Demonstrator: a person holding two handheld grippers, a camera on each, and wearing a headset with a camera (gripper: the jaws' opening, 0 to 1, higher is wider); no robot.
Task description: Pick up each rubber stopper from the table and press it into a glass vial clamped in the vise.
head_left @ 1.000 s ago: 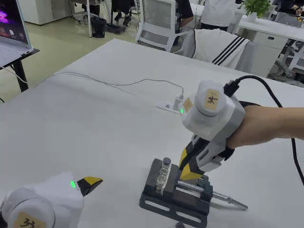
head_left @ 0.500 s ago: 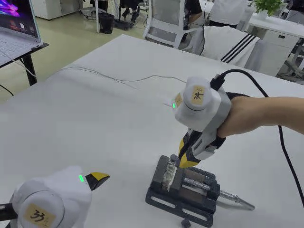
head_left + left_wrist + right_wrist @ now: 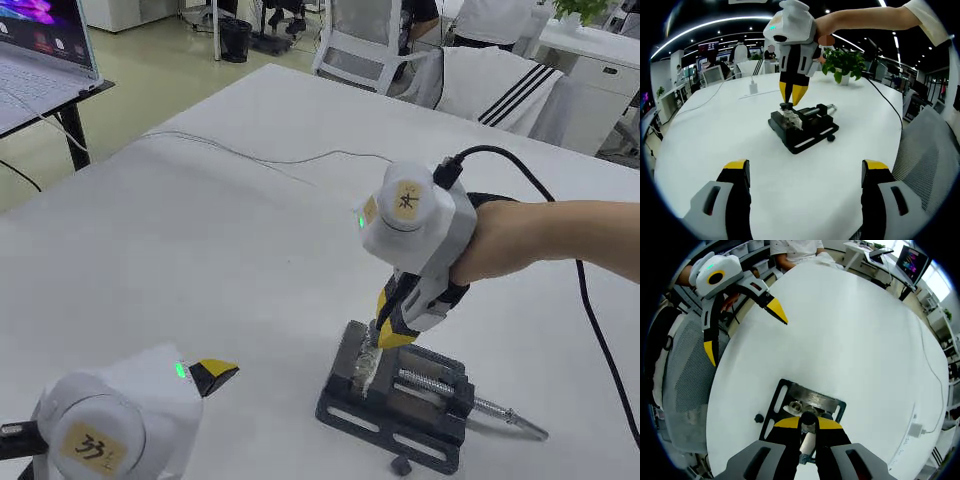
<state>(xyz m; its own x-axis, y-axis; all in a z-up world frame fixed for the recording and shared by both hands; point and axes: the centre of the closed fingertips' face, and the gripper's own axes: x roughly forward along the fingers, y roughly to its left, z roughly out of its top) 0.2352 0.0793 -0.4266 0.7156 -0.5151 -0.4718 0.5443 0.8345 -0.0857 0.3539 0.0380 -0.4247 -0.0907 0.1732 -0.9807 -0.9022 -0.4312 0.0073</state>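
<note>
A black vise clamps a glass vial upright. A dark rubber stopper sits at the vial's mouth. My right gripper comes down on it from above, its yellow tips closed against the stopper. In the right gripper view the vial body is mostly hidden by the fingers. My left gripper hangs wide open at the near left, well away from the vise, with nothing between its fingers.
A white cable runs across the far table to a power strip. The vise screw handle sticks out to the right. A laptop sits on a side desk. Chairs and people are beyond the table.
My right gripper has shifted from beside the vise screw leftward onto the top of the vial. The left gripper has stayed put; the head camera has drifted.
</note>
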